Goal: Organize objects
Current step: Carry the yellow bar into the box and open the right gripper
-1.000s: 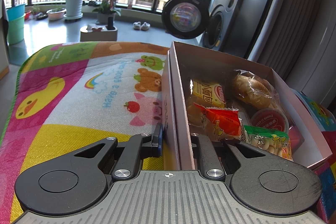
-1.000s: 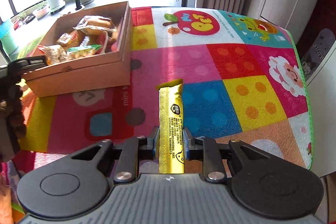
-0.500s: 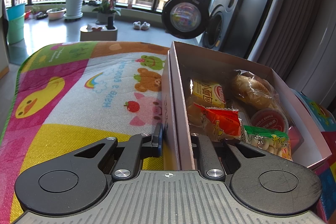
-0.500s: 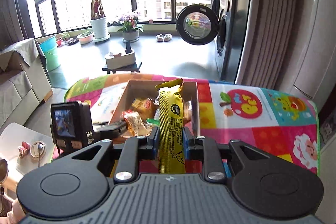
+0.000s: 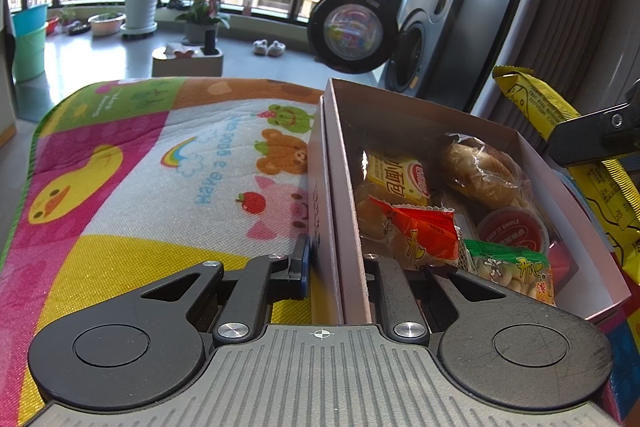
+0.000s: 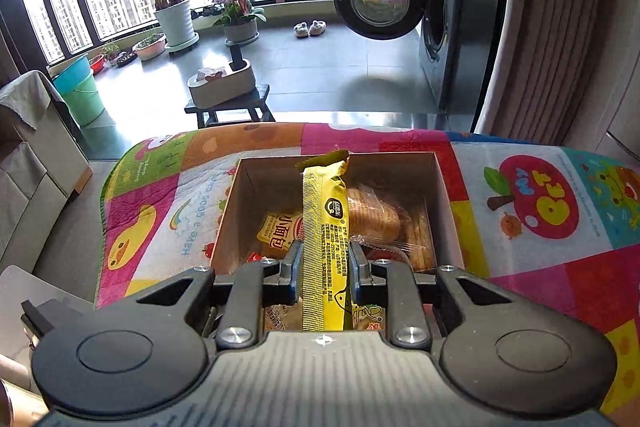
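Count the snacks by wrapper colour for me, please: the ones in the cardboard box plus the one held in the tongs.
Yellow packets: 2, the bread packet in the box and the long bar in the right tongs
Red-orange packet: 1
Green packet: 1
Clear-wrapped bun: 1
Red-lidded cup: 1
Total: 6 that show; more may lie underneath.

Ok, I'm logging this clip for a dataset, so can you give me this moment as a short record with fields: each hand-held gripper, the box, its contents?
left hand-held gripper: shut on the cardboard box's near side wall
right hand-held gripper: shut on the yellow snack bar, held above the box
cardboard box: open-topped, on the play mat
contents: wrapped bread, red-lidded cup, several snack packets
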Demonstrator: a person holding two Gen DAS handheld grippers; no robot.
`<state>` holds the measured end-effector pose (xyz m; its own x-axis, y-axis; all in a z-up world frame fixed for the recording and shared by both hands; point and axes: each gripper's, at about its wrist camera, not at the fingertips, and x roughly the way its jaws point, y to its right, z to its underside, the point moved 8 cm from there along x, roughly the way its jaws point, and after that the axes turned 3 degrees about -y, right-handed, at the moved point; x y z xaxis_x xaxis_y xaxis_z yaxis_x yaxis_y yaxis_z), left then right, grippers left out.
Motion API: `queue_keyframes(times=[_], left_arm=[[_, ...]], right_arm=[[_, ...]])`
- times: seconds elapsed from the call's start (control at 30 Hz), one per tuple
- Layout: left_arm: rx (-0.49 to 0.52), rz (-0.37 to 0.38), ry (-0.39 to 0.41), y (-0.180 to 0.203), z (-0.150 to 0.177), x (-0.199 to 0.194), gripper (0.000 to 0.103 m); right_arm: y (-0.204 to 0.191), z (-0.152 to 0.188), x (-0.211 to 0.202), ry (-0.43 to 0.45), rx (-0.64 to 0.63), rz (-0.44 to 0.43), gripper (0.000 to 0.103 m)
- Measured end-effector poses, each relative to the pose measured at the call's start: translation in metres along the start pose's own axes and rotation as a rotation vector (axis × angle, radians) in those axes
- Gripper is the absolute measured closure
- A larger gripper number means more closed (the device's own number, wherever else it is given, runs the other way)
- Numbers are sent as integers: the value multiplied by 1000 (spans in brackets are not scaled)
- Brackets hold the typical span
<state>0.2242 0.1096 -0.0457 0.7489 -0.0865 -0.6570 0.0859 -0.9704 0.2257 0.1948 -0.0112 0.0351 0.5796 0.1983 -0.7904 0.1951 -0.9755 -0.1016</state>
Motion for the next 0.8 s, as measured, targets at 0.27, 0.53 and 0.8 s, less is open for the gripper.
queue_keyframes(times=[0.27, 0.53, 0.8], left_arm=[[0, 0, 0, 0, 0, 0, 87], [-1, 0, 0, 0, 0, 0, 87], [-1, 0, 0, 0, 0, 0, 87]], right_arm=[[-3, -8, 34, -6, 16, -27, 81], [-1, -7, 42, 6, -5, -5, 77], [-3, 5, 35, 2, -42, 1, 77]])
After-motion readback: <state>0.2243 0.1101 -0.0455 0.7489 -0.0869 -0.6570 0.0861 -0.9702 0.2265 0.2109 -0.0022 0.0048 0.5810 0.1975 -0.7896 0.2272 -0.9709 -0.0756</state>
